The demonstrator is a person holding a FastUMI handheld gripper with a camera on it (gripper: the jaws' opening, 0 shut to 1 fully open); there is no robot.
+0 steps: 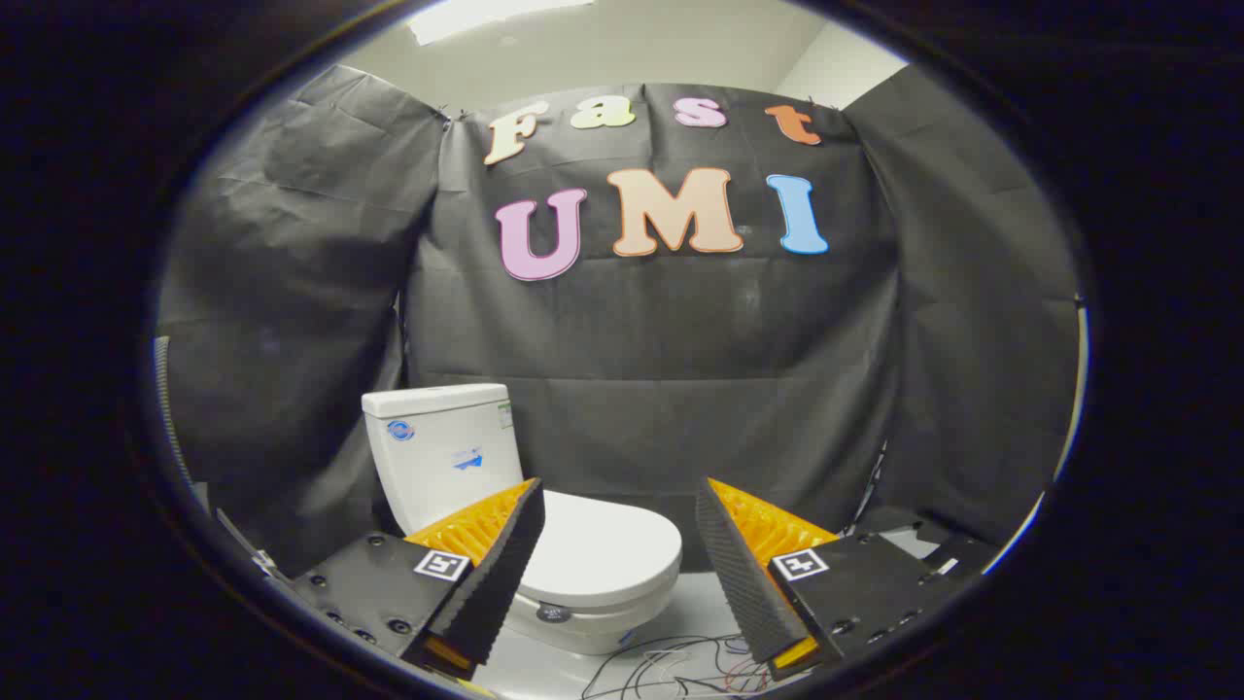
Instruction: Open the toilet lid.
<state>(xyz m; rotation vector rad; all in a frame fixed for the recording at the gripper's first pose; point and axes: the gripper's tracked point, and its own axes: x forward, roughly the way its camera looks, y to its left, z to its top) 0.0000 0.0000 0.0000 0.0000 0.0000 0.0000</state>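
A white toilet (pixel 583 622) stands on the floor ahead of me, a little to the left. Its lid (pixel 607 554) lies flat and closed over the bowl. The white tank (pixel 442 447) rises behind it against the black cloth wall. My gripper (pixel 617 501) is open, with a wide gap and nothing held between the fingers. The left finger (pixel 496 564) overlaps the lid's near left side in the picture and hides part of the bowl. The right finger (pixel 743 569) sits to the right of the toilet. The toilet is beyond the fingertips, apart from them.
Black cloth walls (pixel 680 369) close the booth behind and on both sides. Loose cables (pixel 671 671) lie on the pale floor just in front of the toilet, between the fingers. Dark equipment (pixel 923 544) sits low at the right wall.
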